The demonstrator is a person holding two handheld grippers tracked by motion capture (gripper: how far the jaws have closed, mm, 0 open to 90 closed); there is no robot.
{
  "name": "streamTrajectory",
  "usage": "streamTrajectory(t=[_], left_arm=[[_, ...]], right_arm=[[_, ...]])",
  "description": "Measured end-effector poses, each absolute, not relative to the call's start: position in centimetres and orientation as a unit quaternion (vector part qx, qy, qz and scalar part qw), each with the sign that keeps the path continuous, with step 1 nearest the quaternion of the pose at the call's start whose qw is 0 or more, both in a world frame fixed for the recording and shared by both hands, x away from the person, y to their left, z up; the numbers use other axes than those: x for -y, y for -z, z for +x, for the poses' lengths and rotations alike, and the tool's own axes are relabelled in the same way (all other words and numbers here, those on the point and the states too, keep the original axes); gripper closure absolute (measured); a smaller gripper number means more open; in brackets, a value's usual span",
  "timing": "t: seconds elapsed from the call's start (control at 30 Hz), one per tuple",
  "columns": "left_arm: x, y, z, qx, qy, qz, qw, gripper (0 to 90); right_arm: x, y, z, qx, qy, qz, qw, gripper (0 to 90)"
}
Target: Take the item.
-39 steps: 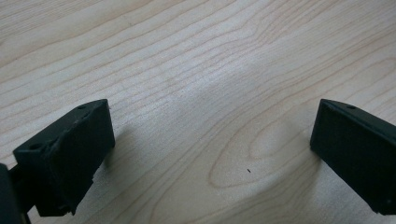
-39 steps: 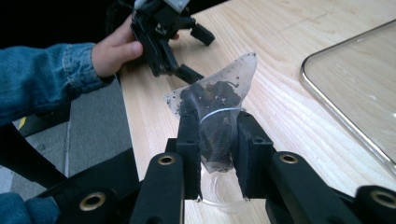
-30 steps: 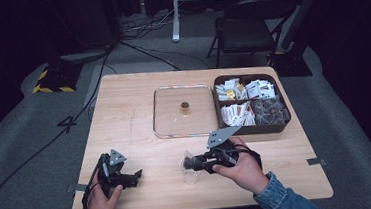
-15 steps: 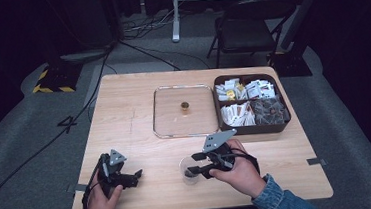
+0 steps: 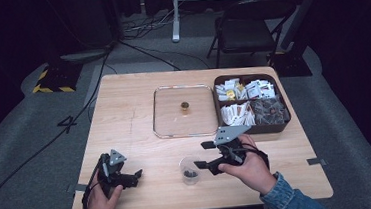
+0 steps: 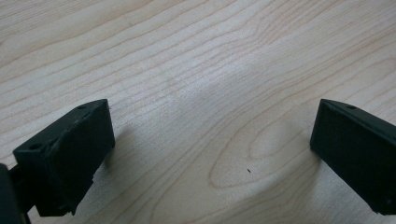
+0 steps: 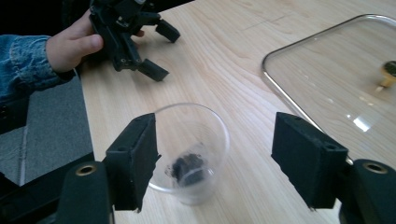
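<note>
The table (image 5: 139, 113) is a pale wood-grain slab filling the middle of the high view, its veneer smooth with long wavy lines. At its centre lies a square glass lid (image 5: 166, 113) with rounded corners, a thin metal rim and a small brass-coloured knob (image 5: 184, 106). Just right of it, in the upper right of the table, a dark box (image 5: 280, 125) holds white packets and dark wrapped bits.

Low in the frame, right of centre, stands a small clear plastic cup (image 5: 190, 170), upright, round-mouthed, with a dark crumbly lump at its bottom. The right hand-held gripper (image 5: 206, 154) has its black blocky jaws spread, and the cup now sits free just before them; half a second ago the jaws were closed in around it. In the right gripper view the cup (image 7: 194, 154) sits between the parted jaws, closer to the left one.

The left hand-held gripper (image 5: 136, 175), at lower left, is unmoved, jaws spread over bare wood.
</note>
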State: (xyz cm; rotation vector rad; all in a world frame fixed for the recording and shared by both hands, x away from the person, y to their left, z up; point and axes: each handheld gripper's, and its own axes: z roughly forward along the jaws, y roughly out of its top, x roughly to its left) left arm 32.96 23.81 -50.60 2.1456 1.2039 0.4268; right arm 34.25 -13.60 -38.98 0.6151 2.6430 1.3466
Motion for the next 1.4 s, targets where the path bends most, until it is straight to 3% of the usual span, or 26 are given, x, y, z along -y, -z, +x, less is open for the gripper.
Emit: streamTrajectory(t=[0.5, 0.97, 1.4], left_arm=[[-23.8, 50.6, 32.9, -0.459, -0.163, 0.814, 0.316, 0.1], [-23.7, 50.6, 33.0, -0.464, -0.166, 0.812, 0.314, 0.1], [-23.7, 50.6, 33.0, -0.464, -0.166, 0.811, 0.315, 0.1]], right_arm=[[19.2, 37.9, 35.1, -0.857, -0.444, 0.245, 0.089, 24.7], [24.8, 38.3, 36.2, -0.842, -0.44, 0.292, 0.11, 25.8], [28.3, 41.3, 36.4, -0.825, -0.441, 0.333, 0.118, 25.2]])
